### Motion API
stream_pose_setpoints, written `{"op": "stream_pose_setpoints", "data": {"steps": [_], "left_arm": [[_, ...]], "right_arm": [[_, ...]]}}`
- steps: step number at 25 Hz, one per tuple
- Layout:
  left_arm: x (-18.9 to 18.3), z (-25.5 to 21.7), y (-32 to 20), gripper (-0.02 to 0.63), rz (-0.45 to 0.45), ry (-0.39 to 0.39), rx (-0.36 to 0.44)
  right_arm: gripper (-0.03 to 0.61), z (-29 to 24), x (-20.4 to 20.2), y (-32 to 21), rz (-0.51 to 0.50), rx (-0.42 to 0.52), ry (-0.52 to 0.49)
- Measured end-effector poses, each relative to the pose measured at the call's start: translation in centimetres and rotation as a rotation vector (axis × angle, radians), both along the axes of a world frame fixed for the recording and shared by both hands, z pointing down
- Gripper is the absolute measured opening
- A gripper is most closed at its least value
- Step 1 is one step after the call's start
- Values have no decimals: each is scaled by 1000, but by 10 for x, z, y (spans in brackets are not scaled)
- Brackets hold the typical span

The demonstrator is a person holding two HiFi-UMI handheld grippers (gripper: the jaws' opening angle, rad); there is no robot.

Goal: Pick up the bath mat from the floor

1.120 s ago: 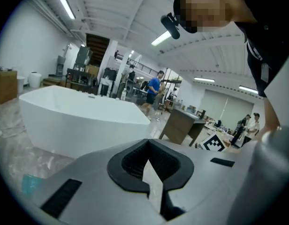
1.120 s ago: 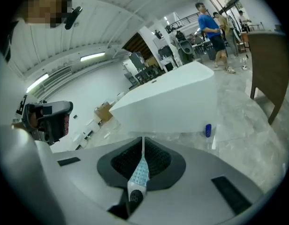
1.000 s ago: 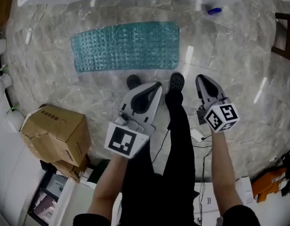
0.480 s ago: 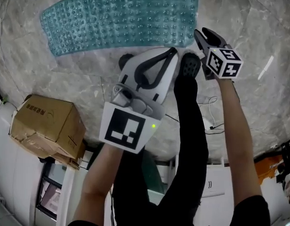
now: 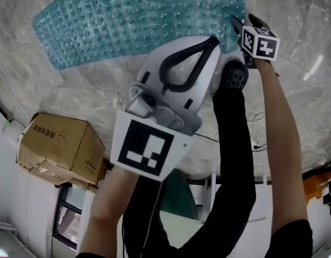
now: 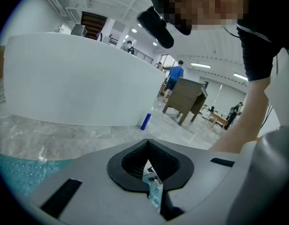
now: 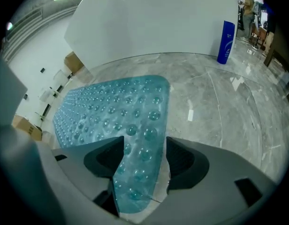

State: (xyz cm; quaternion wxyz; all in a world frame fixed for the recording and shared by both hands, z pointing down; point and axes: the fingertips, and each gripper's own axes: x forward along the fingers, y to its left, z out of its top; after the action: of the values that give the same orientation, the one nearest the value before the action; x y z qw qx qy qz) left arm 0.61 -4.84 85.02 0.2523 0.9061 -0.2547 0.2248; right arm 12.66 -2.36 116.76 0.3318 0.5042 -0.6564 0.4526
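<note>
The teal bubbled bath mat [image 5: 138, 20] lies flat on the marble floor, in front of the white tub. My right gripper [image 5: 247, 21] is down at the mat's near right corner. In the right gripper view its jaws [image 7: 144, 142] are opening wide, and the mat's corner [image 7: 135, 172] lies between them with neither pad pressing on it. My left gripper [image 5: 213, 40] hangs higher, over the mat's near edge. Its jaws [image 6: 147, 144] are shut with nothing in them, and a strip of mat [image 6: 22, 172] shows beneath it.
A cardboard box [image 5: 60, 144] sits on the floor to the left. The person's black-trousered legs and a shoe [image 5: 234, 77] stand just short of the mat. The white tub wall [image 7: 158, 22] rises behind it, with a blue bottle [image 7: 225, 35] at its right end. A cable [image 5: 257, 138] trails on the floor.
Both grippers have moved forward and down toward the mat. The right one has reached the mat's near right corner, and the view has closed in on the floor.
</note>
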Motion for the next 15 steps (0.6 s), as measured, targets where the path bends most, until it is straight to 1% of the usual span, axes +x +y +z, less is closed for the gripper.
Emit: {"op": "stream_pose_setpoints", "data": {"steps": [3,5,9,11,12,14,15], "left_arm": [[-2,16,11,12,62,-15,-12],[-4,23,15,12,85,-22,-16],[-11,30,17,12,65,-30,-29],[-12,29,17,12,58,-31,-21],[-12,27,16,12,57,-29,-12],[-14,22,18,12,56,-28,-4],[-16,18,20,12,53,-29,-5]], "right_arm": [[252,19,0,-2,18,-22,29],[255,27,0,-3,25,-37,54],[255,30,-1,-3,34,-60,140],[255,31,-3,-2,40,-75,155],[240,30,-4,-3,42,-83,142],[168,26,-8,-4,47,-100,91],[147,23,-12,-3,41,-105,73]]}}
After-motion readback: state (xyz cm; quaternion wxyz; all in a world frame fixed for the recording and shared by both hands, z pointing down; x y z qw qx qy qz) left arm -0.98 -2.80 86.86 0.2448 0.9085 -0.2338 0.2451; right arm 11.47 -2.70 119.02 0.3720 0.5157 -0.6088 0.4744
